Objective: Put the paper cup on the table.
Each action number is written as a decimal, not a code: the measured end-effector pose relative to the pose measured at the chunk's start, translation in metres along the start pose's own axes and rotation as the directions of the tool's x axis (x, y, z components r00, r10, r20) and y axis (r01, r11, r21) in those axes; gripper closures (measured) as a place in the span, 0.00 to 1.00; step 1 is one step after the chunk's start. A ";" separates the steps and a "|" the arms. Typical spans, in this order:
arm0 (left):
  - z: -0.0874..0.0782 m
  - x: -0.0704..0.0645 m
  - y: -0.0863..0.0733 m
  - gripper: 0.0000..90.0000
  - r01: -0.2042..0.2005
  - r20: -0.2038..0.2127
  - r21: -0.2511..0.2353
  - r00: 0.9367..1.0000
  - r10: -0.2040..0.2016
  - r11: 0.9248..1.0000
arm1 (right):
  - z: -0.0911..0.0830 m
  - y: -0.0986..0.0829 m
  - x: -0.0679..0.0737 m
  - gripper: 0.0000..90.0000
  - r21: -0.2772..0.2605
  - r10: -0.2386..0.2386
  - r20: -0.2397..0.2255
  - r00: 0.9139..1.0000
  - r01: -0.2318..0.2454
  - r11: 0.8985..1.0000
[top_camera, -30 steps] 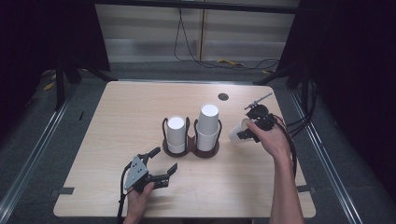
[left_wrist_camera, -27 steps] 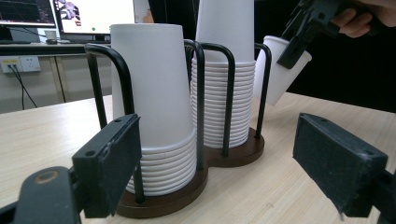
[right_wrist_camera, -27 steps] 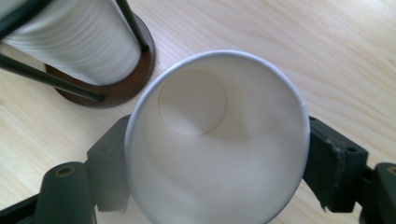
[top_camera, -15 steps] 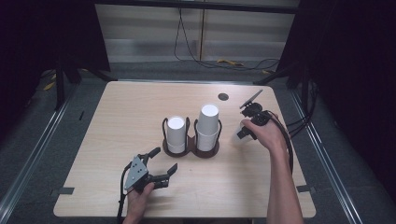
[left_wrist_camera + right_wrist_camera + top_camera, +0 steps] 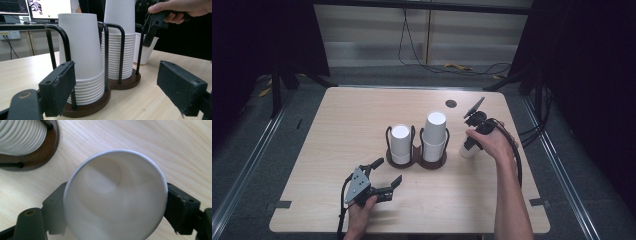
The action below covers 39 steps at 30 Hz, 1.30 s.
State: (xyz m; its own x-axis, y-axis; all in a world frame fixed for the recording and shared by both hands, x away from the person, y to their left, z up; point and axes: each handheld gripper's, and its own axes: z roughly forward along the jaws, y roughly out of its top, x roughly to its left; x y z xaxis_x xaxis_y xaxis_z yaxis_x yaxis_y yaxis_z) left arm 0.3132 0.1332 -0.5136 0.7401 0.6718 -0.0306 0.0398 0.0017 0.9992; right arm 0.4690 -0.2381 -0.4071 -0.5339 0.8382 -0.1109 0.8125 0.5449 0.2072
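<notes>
On table point(image 5: 337, 130): two cup stacks point(image 5: 434, 132), one cup point(image 5: 115, 195) between right tongs point(image 5: 115, 210)

a dark round mark point(image 5: 451, 103) sits near the wooden table's point(image 5: 337, 130) far edge.

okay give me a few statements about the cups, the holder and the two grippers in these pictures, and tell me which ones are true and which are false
1. The right gripper holds a single paper cup between its fingers. True.
2. That cup is upside down. False: it is mouth up, and the right gripper view looks down into it to its bottom.
3. The cup holder has two cup stacks, and the right stack stands taller than the left stack. True.
4. The left gripper is closed on the left stack. False: it is open, apart from the holder, near the table's front edge.
5. The held cup is on the left side of the holder. False: it is to the holder's right, over the table.
</notes>
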 end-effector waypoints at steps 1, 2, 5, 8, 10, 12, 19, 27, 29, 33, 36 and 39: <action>0.000 0.000 0.000 0.17 -0.001 0.001 0.002 1.000 0.001 1.000 | 0.001 0.000 0.000 0.20 -0.008 -0.001 0.001 1.000 0.001 1.000; 0.000 0.000 0.000 0.17 -0.001 0.000 0.001 1.000 0.001 1.000 | 0.002 0.000 0.001 0.20 -0.014 0.004 0.003 1.000 -0.004 1.000; 0.000 0.000 0.000 0.17 -0.002 0.001 0.003 1.000 0.002 1.000 | 0.006 0.000 0.002 0.19 -0.031 0.009 0.009 1.000 -0.009 0.999; 0.000 0.000 0.000 0.17 -0.003 0.002 0.002 1.000 0.003 1.000 | 0.010 -0.001 0.003 0.18 -0.055 0.013 0.028 1.000 -0.012 0.998; 0.000 0.000 0.000 0.17 -0.003 0.003 0.003 1.000 0.003 1.000 | 0.012 -0.004 0.003 0.18 -0.072 0.031 0.012 0.999 -0.030 0.997; 0.000 0.000 0.000 0.17 -0.001 0.003 0.001 1.000 0.001 1.000 | 0.014 -0.006 0.002 0.18 -0.086 0.042 -0.003 0.999 -0.042 0.995; 0.000 0.000 0.000 0.17 -0.003 0.003 0.001 1.000 0.003 1.000 | 0.018 -0.017 0.001 0.17 -0.145 0.080 -0.052 0.995 -0.086 0.986; 0.000 0.000 0.000 0.17 -0.003 0.005 0.000 1.000 0.003 1.000 | 0.019 -0.031 0.005 0.17 -0.205 0.128 -0.059 0.990 -0.138 0.969; 0.000 0.000 0.000 0.17 -0.003 0.004 -0.001 1.000 0.003 1.000 | 0.021 -0.034 0.005 0.17 -0.222 0.142 -0.062 0.988 -0.152 0.963; 0.000 0.000 0.000 0.17 -0.003 0.004 0.001 1.000 0.003 1.000 | 0.024 -0.044 0.004 0.17 -0.256 0.168 -0.086 0.982 -0.184 0.949; 0.000 0.000 0.000 0.17 -0.003 0.004 0.001 1.000 0.003 1.000 | 0.025 -0.052 0.003 0.17 -0.293 0.183 -0.104 0.978 -0.206 0.934; 0.000 0.000 0.000 0.17 -0.002 0.004 0.000 1.000 0.002 1.000 | 0.026 -0.057 0.005 0.17 -0.303 0.200 -0.106 0.974 -0.223 0.927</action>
State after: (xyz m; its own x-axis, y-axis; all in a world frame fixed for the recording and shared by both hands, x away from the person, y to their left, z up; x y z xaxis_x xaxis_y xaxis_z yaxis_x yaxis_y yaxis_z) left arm 0.3131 0.1336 -0.5136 0.7429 0.6688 -0.0283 0.0383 -0.0002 0.9993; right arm 0.4260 -0.2641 -0.4447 -0.3827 0.9232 0.0361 0.8008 0.3120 0.5113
